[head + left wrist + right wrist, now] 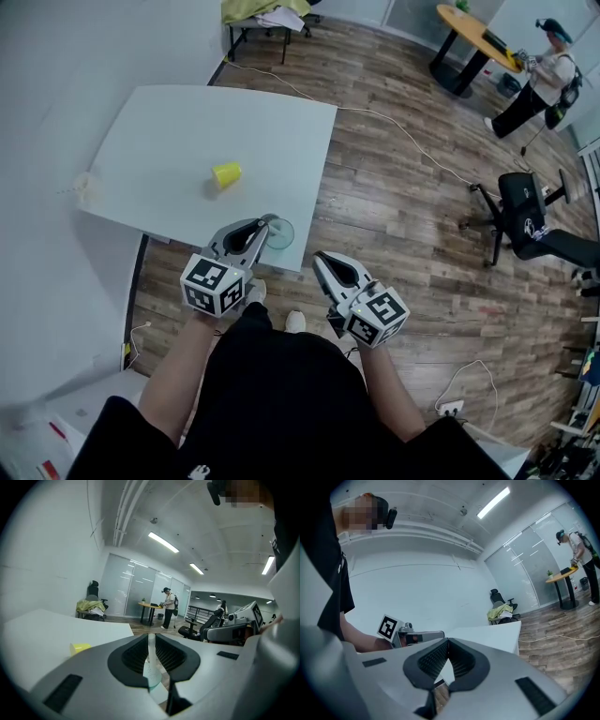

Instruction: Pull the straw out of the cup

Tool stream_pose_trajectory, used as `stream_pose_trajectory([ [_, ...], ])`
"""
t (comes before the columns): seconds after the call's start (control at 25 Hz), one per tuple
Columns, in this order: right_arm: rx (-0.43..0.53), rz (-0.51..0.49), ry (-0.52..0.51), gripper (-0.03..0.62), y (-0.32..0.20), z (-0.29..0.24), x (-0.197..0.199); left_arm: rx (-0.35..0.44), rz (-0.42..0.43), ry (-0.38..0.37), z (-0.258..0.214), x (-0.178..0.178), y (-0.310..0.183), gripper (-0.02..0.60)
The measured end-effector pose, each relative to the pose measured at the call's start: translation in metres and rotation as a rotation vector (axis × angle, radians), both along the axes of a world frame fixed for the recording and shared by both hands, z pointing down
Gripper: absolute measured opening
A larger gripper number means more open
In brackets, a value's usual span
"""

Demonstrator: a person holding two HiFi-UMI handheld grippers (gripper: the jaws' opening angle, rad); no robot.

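Clamps the left gripper [265,225] on a white straw [151,651], upright between its jaws, at the desk's [169,131] near right corner. Shows a translucent teal cup [280,233] right beneath; cannot tell whether the straw's end sits inside. Holds the right gripper [322,259] off that corner, over the wooden floor [403,216], jaws pressed together on nothing. Finds a yellow cup [226,173] on its side mid-desk.

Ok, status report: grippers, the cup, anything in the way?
Left gripper shut on clear cup by the table edge. Right gripper shut, empty. Straw not made out. Yellow cup lying farther back, not in the way.
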State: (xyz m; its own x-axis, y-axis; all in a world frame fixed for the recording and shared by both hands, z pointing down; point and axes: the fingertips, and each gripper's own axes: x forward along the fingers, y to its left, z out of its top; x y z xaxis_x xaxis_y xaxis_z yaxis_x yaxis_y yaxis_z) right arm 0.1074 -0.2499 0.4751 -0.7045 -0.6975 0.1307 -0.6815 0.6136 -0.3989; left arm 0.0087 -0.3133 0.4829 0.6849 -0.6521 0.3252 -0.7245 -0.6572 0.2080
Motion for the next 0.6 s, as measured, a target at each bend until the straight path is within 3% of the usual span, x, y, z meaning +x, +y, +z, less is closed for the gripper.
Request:
stream_pose_trajectory([
  [0.6,0.038,-0.037,-0.027,0.021,0.023,-0.011,0.020,0.078,-0.083,0.019,-0.034,0.003,0.033,0.060],
])
